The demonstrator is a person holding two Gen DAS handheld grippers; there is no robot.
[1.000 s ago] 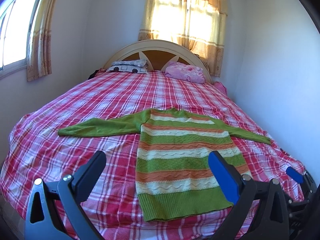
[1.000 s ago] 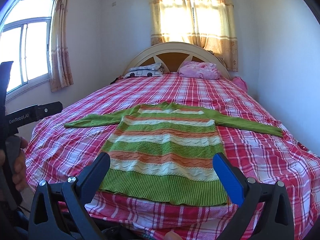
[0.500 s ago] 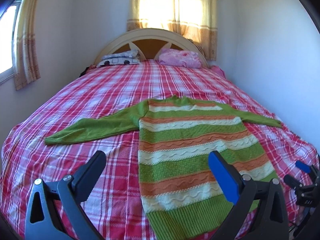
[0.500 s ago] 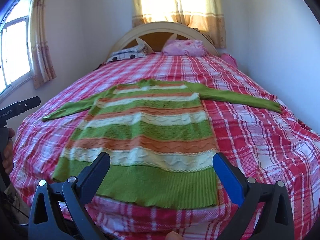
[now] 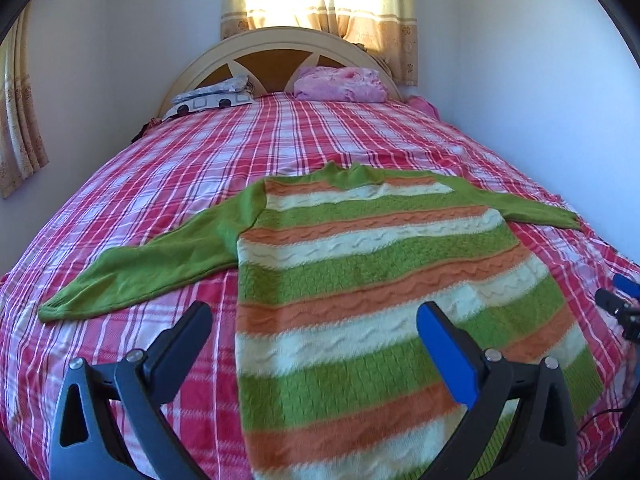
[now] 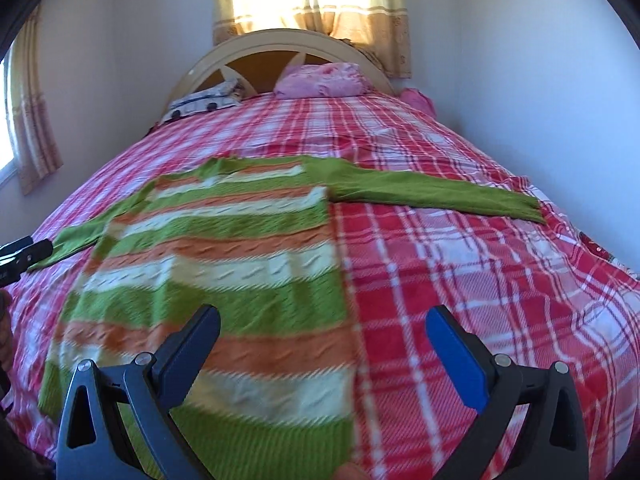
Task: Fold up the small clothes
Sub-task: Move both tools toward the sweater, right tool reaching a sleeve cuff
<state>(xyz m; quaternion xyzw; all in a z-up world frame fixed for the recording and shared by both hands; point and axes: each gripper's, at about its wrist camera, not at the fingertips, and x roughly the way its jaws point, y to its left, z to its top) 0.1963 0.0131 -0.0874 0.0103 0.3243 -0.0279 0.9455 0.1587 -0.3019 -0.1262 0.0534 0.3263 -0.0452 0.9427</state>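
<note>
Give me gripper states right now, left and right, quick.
Left gripper: open, holding nothing, over the striped sweater.
Right gripper: open, holding nothing, over the sweater's right edge.

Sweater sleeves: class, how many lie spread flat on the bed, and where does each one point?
2. One sleeve stretches from the striped sweater towards the curtained window side; the other sleeve stretches towards the bare wall. Neither is folded in yet.

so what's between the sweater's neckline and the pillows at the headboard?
Nothing: only bare plaid bedspread runs from the sweater collar to the pink pillow and patterned pillow. Clear in both wrist views.
</note>
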